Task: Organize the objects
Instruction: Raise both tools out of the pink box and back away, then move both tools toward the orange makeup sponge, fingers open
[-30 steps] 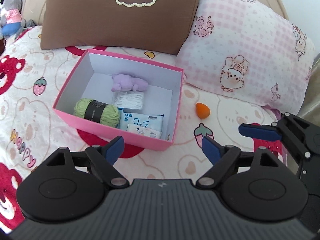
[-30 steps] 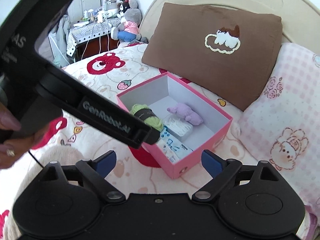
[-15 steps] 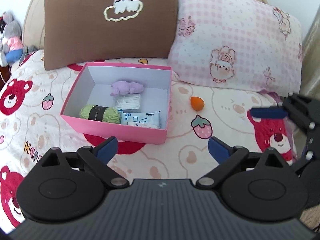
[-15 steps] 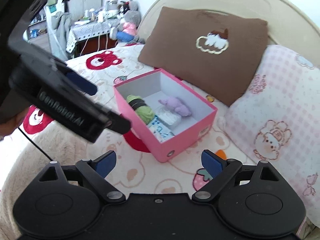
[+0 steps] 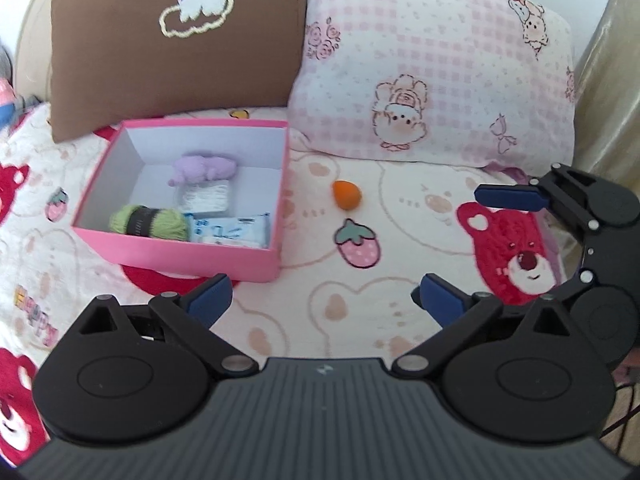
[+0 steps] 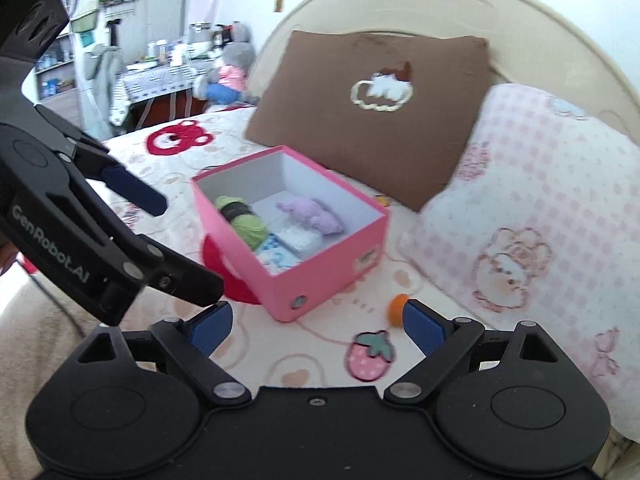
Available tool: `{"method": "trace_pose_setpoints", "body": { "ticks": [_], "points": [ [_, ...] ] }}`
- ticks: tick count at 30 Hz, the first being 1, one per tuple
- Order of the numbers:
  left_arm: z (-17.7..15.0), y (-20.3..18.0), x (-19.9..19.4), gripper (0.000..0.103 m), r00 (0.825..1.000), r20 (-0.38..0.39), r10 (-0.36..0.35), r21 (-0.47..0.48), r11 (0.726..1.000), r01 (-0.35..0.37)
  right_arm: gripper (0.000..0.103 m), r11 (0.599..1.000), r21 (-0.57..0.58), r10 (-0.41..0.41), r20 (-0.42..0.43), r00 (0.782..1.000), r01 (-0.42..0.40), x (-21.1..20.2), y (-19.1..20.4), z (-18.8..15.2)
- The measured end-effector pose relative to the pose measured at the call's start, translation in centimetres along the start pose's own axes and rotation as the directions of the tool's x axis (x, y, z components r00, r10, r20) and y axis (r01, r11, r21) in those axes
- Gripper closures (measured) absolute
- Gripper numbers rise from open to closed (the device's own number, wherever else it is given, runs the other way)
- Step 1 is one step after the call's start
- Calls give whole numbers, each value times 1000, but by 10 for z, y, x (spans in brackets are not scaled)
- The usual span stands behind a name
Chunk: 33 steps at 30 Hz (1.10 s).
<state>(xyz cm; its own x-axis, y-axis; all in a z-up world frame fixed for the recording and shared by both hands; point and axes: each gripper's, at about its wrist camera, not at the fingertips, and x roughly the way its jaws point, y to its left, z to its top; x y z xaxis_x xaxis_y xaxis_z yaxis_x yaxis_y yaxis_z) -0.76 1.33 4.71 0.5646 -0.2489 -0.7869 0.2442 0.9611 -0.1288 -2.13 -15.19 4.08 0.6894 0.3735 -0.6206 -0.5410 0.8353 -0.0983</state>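
A pink box [image 5: 180, 252] sits on the bear-print bedspread and holds green yarn [image 5: 150, 222], a purple plush [image 5: 204, 168], a white pack [image 5: 208, 196] and a blue-white packet [image 5: 230, 232]. An orange egg-shaped sponge [image 5: 346, 195] lies on the bed right of the box. My left gripper [image 5: 324, 296] hovers in front of the box and sponge, its jaws opening with nothing between them. My right gripper [image 6: 318, 322] is open and empty. Its right fingertip partly hides the sponge [image 6: 396, 308]. In the right wrist view the box [image 6: 320, 280] lies ahead on the left.
A brown pillow [image 5: 176, 48] and a pink checked pillow [image 5: 432, 80] lean on the headboard behind the box. A gold curtain [image 5: 608, 80] hangs at the right. A grey plush toy [image 6: 232, 72] and a cluttered table [image 6: 160, 76] stand beyond the bed's far side.
Both grippers have drifted right, so the box slid left in both views. The left jaws have spread wider. The orange sponge has come into the right wrist view.
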Motion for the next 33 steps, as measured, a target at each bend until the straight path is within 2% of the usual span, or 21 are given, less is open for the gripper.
{"method": "trace_pose_setpoints", "body": {
  "ticks": [3,6,8,12,15,19,22,25,28,33],
  "points": [
    [3,0,12,1,999,-26,-48,-57,997,46,9,998,4,-57,19,998,57,-1,-5,-7],
    [5,-7,25,1,998,-34,-59,-65,996,57,9,996,9,-86,6,996,86,2,-14,-14],
    [9,-12,35,1,998,-37,-59,-69,996,57,9,998,7,-62,-38,997,63,10,-19,-18],
    [16,-19,55,1,994,-42,-98,-92,991,94,9,997,45,-60,-61,996,63,26,-31,-28],
    [25,-22,72,1,997,-45,-66,-89,994,62,9,997,60,-48,-80,996,53,39,-38,-33],
    [34,-15,91,1,995,-59,-83,-134,988,74,9,996,74,-45,-86,995,52,52,-48,-37],
    [38,-14,106,3,992,-71,-104,-132,987,94,9,996,58,-60,-60,996,63,59,-54,-37],
    [43,-18,120,3,994,-40,-103,-104,990,98,9,997,53,-63,-39,997,65,70,-65,-37],
    [52,-25,138,3,996,-31,-87,-94,992,83,9,995,90,-40,-61,997,46,91,-81,-37],
    [61,-26,160,4,996,-19,-85,-135,987,82,9,990,139,-23,-76,997,33,120,-95,-39]
  ]
}}
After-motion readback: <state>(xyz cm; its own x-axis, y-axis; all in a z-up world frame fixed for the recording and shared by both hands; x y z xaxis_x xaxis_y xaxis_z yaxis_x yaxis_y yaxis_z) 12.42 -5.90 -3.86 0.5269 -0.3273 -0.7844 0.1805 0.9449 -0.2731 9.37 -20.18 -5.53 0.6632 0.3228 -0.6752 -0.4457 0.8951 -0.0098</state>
